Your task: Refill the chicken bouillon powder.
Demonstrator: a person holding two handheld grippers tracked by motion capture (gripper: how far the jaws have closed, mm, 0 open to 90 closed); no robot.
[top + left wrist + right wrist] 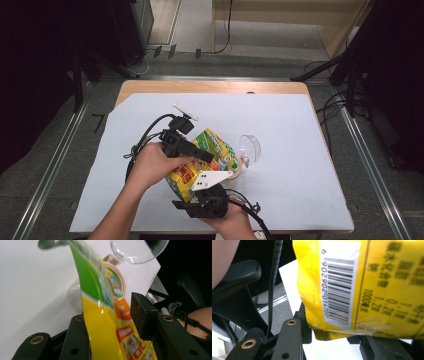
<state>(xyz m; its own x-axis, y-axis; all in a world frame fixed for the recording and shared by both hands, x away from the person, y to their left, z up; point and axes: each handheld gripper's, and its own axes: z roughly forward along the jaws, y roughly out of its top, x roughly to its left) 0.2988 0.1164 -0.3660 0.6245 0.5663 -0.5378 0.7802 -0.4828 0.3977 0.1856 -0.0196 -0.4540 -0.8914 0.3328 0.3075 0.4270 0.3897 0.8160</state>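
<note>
- Barcode on the snack bag [362, 285], white panel in the upper middle of the right gripper view: digits read 6 902902 014700 down its left edge; to the right, dark printed characters on yellow, too blurred for me to read
- Front of the bag [105, 322] in the left gripper view: green upper band, yellow lower part, orange and red label blocks at lower centre; lettering blurred, no brand legible
- Bag [202, 160] sits lower centre of the high view, over the pale sheet [300, 165] on the table, held up between both grippers
- Left gripper [192, 147], left of the bag: bag passes between my jaws in its own view; I cannot tell whether the pads press on it
- Right gripper [207, 197], lower centre: bag's bottom edge lies across my jaws; clamped or not, I cannot tell
- Clear lid [250, 147] stands hinged open on a beige-rimmed jar [237, 172], touching the bag's right side
</note>
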